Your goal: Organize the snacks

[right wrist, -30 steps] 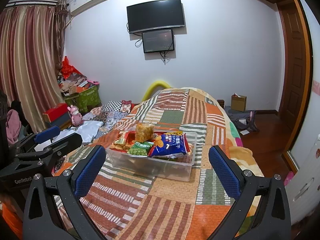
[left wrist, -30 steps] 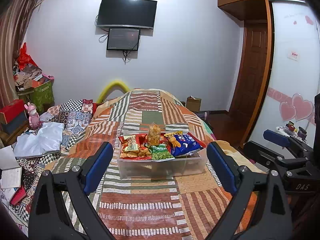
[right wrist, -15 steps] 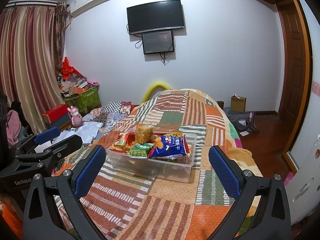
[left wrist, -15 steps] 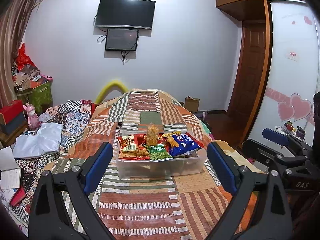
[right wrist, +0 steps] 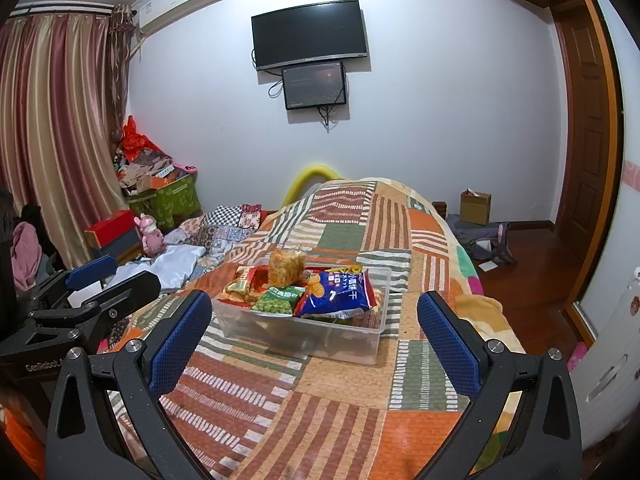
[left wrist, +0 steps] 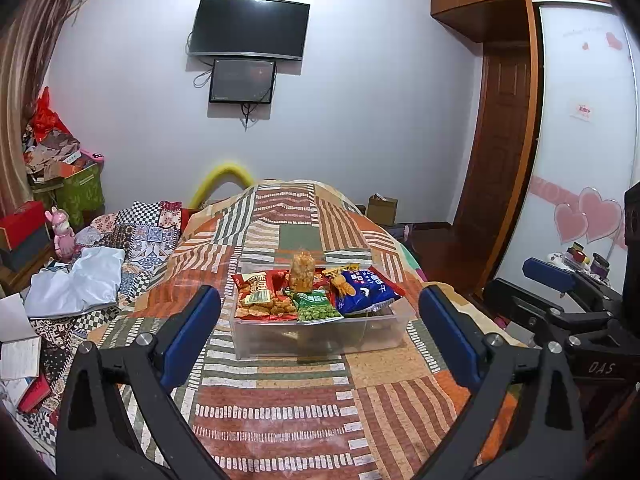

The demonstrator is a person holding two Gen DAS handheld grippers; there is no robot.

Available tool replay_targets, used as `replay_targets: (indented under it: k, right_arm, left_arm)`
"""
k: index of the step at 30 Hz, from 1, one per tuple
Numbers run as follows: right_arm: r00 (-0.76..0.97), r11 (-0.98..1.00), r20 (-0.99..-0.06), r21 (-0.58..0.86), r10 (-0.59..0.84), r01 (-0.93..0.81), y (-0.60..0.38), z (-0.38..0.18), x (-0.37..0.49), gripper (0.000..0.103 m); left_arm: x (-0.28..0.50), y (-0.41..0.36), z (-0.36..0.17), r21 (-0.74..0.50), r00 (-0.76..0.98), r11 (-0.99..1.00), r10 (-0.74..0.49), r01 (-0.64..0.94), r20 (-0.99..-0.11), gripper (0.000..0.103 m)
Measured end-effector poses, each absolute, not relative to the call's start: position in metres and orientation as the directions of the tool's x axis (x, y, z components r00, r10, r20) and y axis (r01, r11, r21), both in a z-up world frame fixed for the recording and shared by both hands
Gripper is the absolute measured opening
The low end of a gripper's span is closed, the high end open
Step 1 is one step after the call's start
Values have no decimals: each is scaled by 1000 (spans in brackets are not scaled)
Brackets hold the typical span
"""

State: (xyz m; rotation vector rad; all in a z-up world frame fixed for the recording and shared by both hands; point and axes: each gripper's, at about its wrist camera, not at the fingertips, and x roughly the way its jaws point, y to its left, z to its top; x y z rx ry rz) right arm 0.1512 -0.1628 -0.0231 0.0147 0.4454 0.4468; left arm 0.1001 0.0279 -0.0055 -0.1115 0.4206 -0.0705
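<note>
Clear bin [left wrist: 320,334] contents beneath top bags hidden — packet print unreadable.

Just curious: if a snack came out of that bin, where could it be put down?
Bare patchwork bedspread lies between the clear plastic bin and both grippers, and beyond the bin. The bin is packed; the bed's left edge holds white cloth and papers.

The left tool [left wrist: 319,328] hangs above the patchwork bed [left wrist: 280,408], its blue pads spread wide with nothing between them; the jaws have just been opening. Ahead, a clear plastic bin [left wrist: 320,334] on the bed holds snack bags: red [left wrist: 260,296], green [left wrist: 316,308], blue [left wrist: 366,290]. The right tool [left wrist: 560,288] shows at the right edge.
</note>
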Motion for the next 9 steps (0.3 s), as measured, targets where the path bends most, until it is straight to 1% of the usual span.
replay_targets:
  k: [9]
  right_arm:
    - [806, 903, -415, 113, 421, -414, -163, -24, 152, 103]
  left_arm:
    - [101, 28, -8, -127, 905, 990, -109, 62, -411, 102]
